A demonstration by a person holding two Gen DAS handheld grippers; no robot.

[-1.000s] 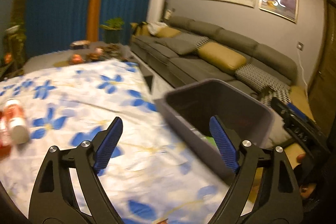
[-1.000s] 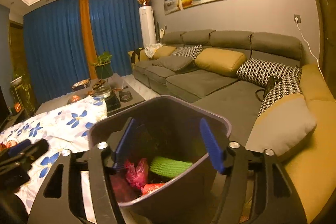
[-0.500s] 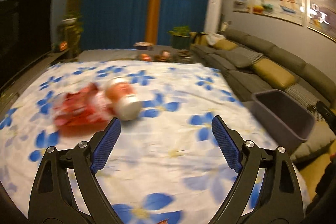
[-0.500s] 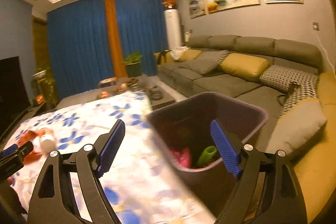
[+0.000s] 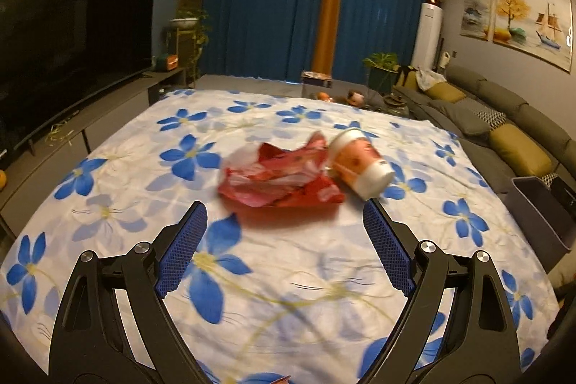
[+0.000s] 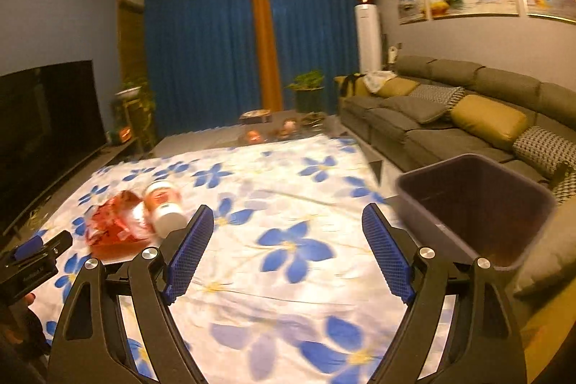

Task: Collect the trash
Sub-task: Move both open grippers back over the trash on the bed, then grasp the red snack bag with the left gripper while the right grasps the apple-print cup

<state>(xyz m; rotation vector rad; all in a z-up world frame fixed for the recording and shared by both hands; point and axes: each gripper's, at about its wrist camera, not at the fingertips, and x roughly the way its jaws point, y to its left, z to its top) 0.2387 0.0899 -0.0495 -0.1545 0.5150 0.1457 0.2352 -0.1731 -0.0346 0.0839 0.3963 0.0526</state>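
Observation:
A crumpled red wrapper (image 5: 279, 180) lies on the blue-flowered cloth (image 5: 288, 294), with a tipped paper cup (image 5: 360, 164) touching its right side. My left gripper (image 5: 284, 209) is open just short of the wrapper, nothing between its fingers. In the right wrist view the wrapper (image 6: 115, 222) and cup (image 6: 163, 204) lie far left. The right gripper (image 6: 288, 215) is open over bare cloth, empty. The purple-grey bin (image 6: 475, 207) stands at the cloth's right edge; part of the left gripper (image 6: 34, 258) shows at the left.
A grey sofa (image 6: 450, 117) with yellow and patterned cushions runs along the right wall. A dark TV (image 5: 72, 38) on a low cabinet stands left. A low table (image 6: 273, 128) with small items and a potted plant (image 6: 306, 89) sit beyond the cloth, before blue curtains.
Both grippers have swung left, away from the bin toward the table. The wrapper and cup now sit centred ahead of the left gripper. The right gripper's jaws spread wider.

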